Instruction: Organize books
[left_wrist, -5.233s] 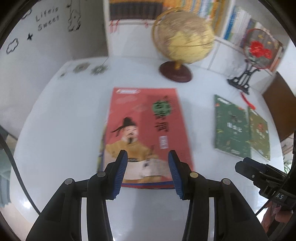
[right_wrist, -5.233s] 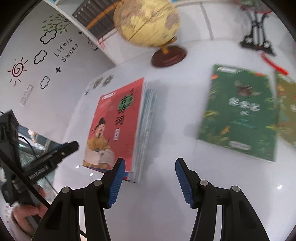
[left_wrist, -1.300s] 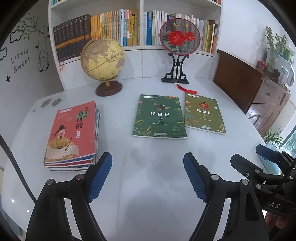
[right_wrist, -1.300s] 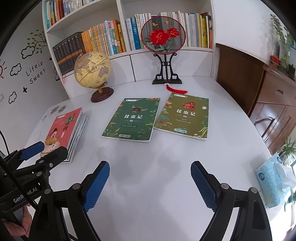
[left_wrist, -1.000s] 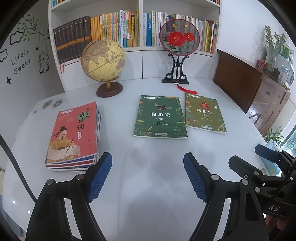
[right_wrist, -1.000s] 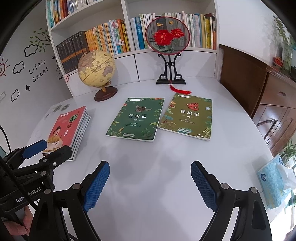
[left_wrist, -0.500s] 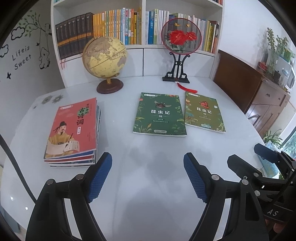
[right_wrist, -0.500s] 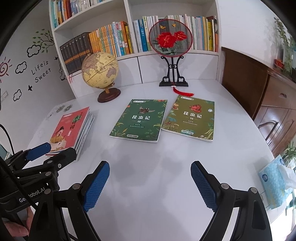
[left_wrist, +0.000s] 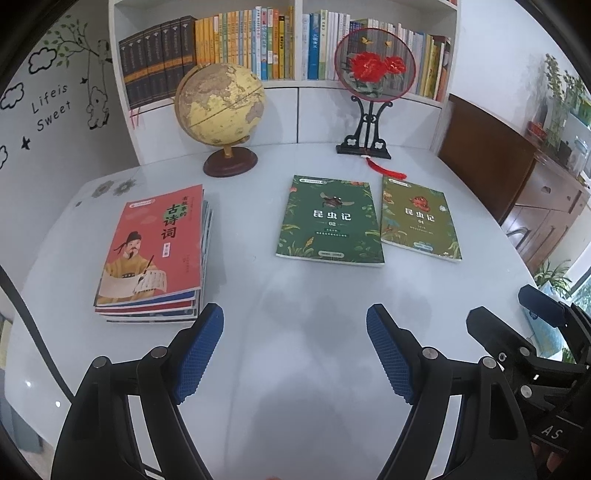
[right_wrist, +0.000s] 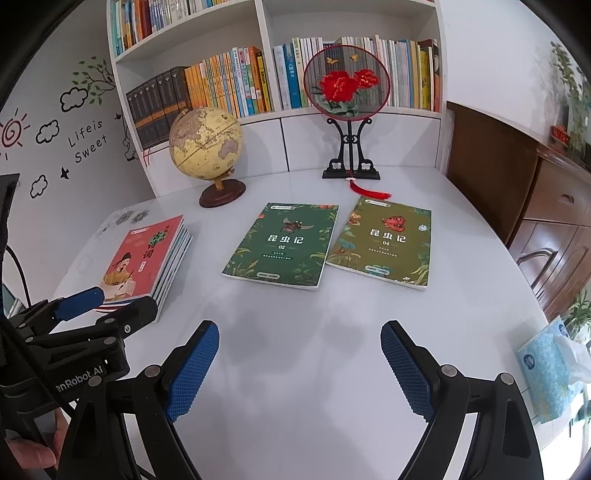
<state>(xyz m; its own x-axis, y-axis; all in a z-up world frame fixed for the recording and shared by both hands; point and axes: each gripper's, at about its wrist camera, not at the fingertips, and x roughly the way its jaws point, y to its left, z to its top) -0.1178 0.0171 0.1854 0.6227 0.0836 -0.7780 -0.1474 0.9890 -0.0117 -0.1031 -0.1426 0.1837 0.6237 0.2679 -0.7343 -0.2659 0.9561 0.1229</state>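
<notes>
White tabletop (left_wrist: 295, 369) under a bookshelf (right_wrist: 280, 22): my left gripper (left_wrist: 294, 350) and right gripper (right_wrist: 300, 365) hover wide open and empty, pulled back so I can survey. The red-topped stack (left_wrist: 151, 251) sits left; the dark green book (left_wrist: 328, 221) and olive book (left_wrist: 419, 219) lie apart, unstacked. Seconds ago I was close over the stack; now I'm backed off.
</notes>
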